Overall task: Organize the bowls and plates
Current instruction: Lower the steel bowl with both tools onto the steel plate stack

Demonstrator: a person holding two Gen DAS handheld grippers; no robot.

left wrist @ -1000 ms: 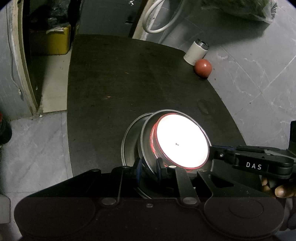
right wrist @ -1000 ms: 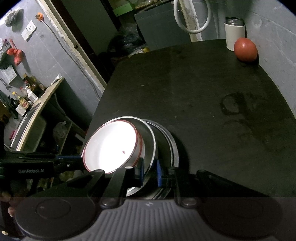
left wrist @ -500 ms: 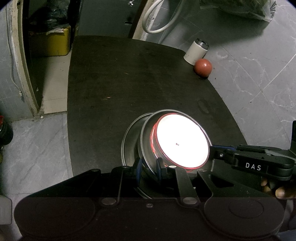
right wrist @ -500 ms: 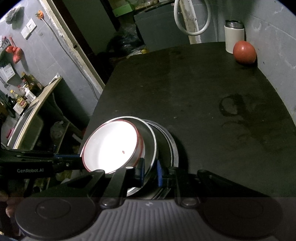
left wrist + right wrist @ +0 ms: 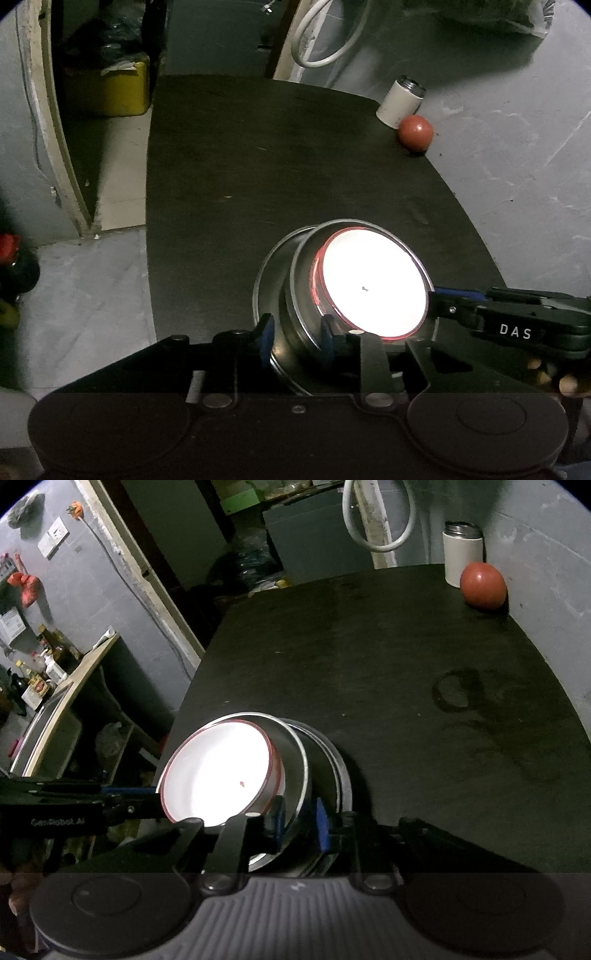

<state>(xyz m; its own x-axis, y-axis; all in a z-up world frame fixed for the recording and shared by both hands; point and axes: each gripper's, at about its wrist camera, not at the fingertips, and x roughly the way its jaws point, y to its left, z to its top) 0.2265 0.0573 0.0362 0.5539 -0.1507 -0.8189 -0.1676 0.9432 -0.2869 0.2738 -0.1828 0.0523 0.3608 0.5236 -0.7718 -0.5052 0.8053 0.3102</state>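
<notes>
As we look along the left gripper (image 5: 297, 341), its fingers are opening, spread narrowly astride the steel bowl's (image 5: 301, 295) rim without pressing; the red-rimmed white plate (image 5: 371, 284) nests inside, just beyond them, over a steel plate (image 5: 267, 273) on the worktop (image 5: 258, 166).

From the right gripper (image 5: 299, 823), fingers likewise opening around the bowl wall, we judge the stacking done and only release left.

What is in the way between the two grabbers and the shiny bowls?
Nothing visible. The left gripper straddles the rim of the steel bowl, and the right gripper straddles its opposite rim; both jaws are opening. The red-rimmed white bowl sits nested inside. The red ball and white canister stand far off on the table.
</notes>
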